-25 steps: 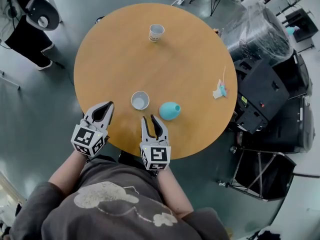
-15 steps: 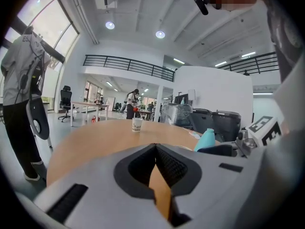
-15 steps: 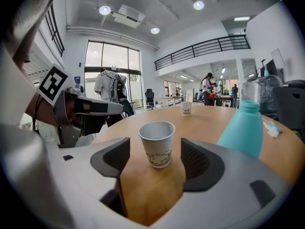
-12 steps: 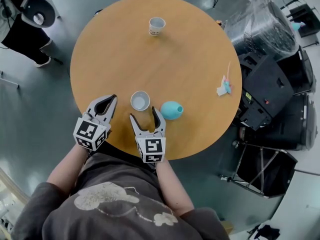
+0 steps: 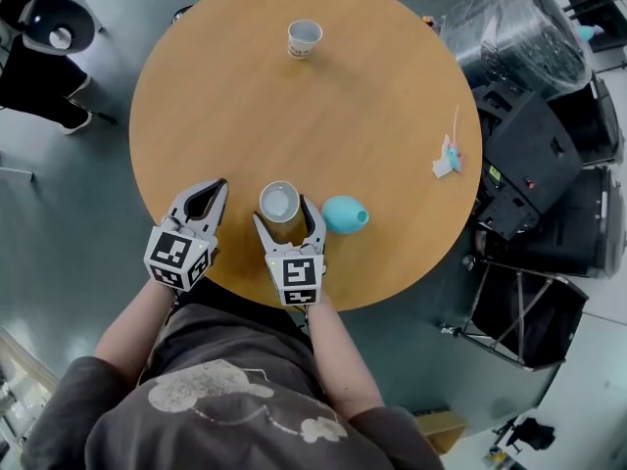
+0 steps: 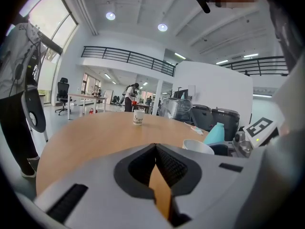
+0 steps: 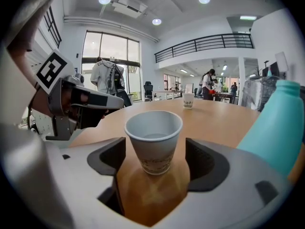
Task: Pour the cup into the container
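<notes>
Cup point(image 5: 278, 202) stands upright, mouth up, untouched between just-opened jaws of right hand-held gripper point(image 5: 283, 212); left hand-held gripper point(image 5: 212, 190) clenched, empty.

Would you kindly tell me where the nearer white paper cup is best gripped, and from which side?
Grip the nearer white paper cup on its side wall around mid-height, coming level from the person's side: it stands upright, open-topped and tapered. The right gripper, whose jaws have just been opening, flanks it without pressing; the teal plastic bottle crowds its right.

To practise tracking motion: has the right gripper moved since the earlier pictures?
Yes: the right gripper advanced to the near white paper cup; its jaws, just opened wider, flank it.
</notes>
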The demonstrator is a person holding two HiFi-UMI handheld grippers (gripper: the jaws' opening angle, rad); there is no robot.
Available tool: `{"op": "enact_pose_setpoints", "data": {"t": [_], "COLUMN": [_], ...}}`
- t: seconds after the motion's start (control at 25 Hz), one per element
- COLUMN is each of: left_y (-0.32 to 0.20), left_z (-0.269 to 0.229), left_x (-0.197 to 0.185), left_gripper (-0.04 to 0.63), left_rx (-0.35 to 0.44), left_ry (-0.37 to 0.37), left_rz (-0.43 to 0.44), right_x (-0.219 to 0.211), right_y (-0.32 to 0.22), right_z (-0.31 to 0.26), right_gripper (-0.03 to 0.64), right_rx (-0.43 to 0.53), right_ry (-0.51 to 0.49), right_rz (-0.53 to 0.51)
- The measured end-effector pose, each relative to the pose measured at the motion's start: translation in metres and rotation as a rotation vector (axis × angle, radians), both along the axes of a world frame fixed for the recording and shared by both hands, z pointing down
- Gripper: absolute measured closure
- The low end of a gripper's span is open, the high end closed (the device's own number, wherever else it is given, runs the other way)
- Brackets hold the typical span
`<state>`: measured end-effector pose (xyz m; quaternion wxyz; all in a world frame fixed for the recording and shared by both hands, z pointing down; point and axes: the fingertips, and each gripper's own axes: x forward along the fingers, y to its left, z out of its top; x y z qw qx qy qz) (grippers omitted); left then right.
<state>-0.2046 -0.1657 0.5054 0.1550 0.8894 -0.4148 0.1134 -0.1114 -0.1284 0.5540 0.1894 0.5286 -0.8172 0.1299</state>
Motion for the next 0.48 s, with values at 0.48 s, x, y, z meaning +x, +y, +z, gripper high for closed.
{"op": "enact_pose_setpoints", "data": {"t": [0.48], "left_y": [-0.015], "left_z": [0.012], "left_x": [0.004], "left_gripper": [0.588], "left_rx": [-0.028], "left_ry": [0.004], "left_rz": [0.034], "right_x": [-0.005], "right_y": [-0.022], "right_z": [0.011], "right_gripper": [0.25], "right_rx": [0.021], "right_ry": [0.008], "right_rz": [0.024]}}
